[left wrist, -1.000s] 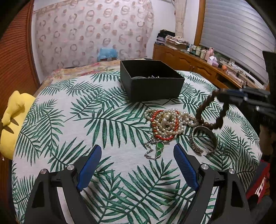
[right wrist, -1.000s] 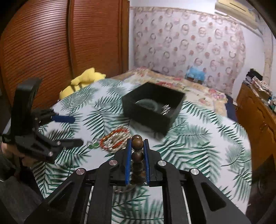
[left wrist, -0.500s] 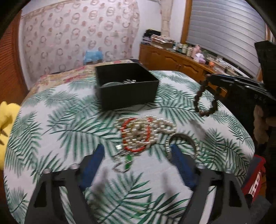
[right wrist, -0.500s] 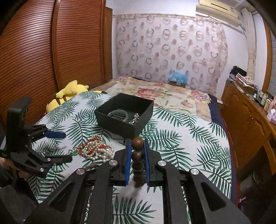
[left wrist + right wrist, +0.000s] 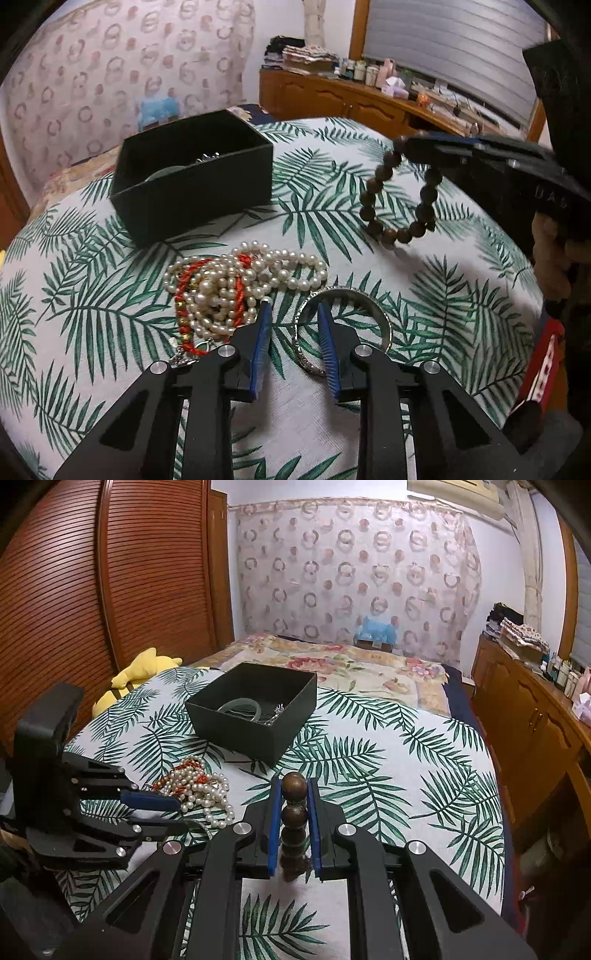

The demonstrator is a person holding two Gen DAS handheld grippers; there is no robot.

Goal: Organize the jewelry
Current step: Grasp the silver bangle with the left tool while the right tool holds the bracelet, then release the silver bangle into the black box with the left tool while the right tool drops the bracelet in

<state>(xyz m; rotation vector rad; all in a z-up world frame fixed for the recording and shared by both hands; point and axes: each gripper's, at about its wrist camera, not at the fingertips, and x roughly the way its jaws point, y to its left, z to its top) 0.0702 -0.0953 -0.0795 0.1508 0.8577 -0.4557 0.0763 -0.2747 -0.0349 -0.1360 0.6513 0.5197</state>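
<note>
left gripper [image 5: 291, 314] fingers closing, empty | right gripper [image 5: 292, 783] fingers clamping one bead bracelet [image 5: 400, 201] | one box [image 5: 192, 177]

Left gripper [image 5: 291, 314] advanced to silver bangle [image 5: 345, 328], jaws closing around rim.

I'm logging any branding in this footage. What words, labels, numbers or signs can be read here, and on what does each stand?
"UAS", raised letters on the black body of the right gripper in the left wrist view; only partly legible, and more letters may follow.
White markings on the red object at the table's right edge: too blurred to read.
Bottles and boxes on the wooden sideboard: labels too small to read.
Nothing readable on the black box.
</note>
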